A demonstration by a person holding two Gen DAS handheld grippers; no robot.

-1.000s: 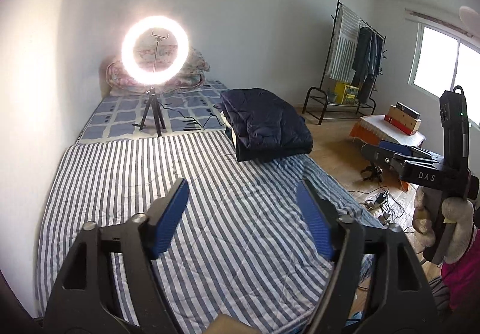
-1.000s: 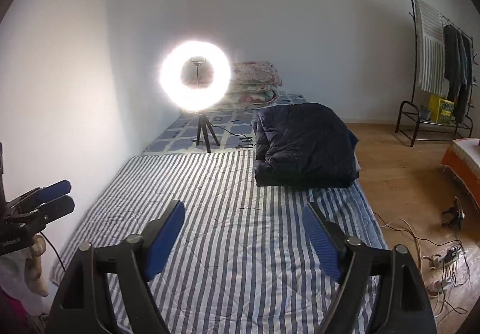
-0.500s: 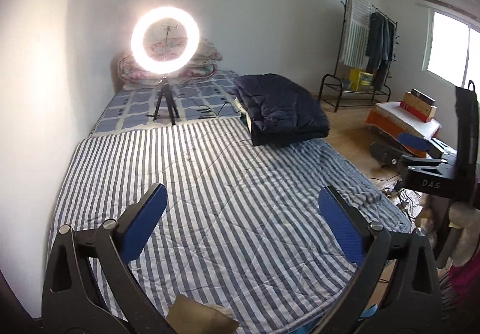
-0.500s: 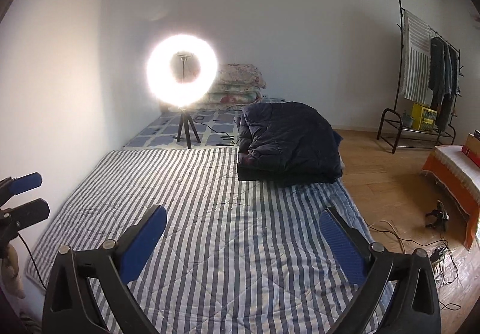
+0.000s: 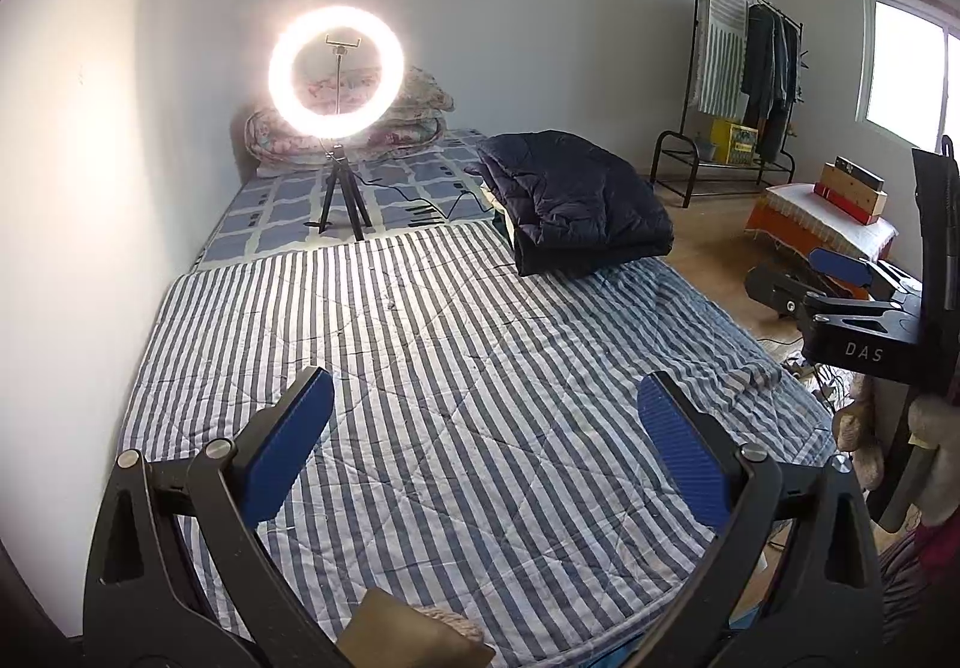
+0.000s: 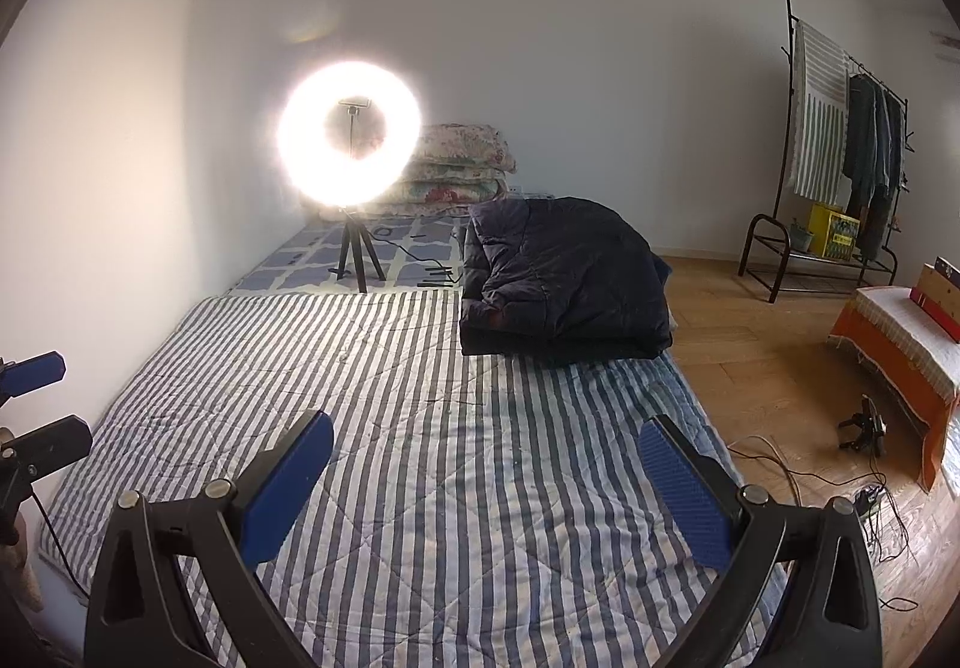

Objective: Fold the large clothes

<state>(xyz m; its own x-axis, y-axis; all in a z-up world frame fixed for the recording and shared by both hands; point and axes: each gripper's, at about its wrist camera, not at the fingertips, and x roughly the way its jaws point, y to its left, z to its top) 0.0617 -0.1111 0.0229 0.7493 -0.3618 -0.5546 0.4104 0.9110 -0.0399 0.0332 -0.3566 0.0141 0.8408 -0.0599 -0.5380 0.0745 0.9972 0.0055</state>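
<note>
A folded dark navy quilted garment (image 5: 579,203) (image 6: 564,284) rests at the far right of a blue-and-white striped quilt (image 5: 456,380) (image 6: 432,428) spread over the mattress. My left gripper (image 5: 483,428) hovers over the near part of the quilt, jaws wide open, nothing between the blue pads. My right gripper (image 6: 483,458) hangs likewise over the near quilt, open and empty. Each gripper shows in the other's view: the right gripper (image 5: 840,272) at the right edge, the left gripper (image 6: 30,398) at the left edge. Both are well short of the garment.
A lit ring light on a tripod (image 5: 336,74) (image 6: 349,149) stands mid-bed, with stacked floral bedding (image 6: 459,164) behind. A clothes rack (image 5: 744,86) (image 6: 840,140), an orange-draped stool (image 6: 900,344) and loose cables (image 6: 864,494) occupy the wooden floor on the right. A wall runs along the left.
Both grippers' jaws have spread wider. Both views have tipped down, so more of the near quilt shows.
</note>
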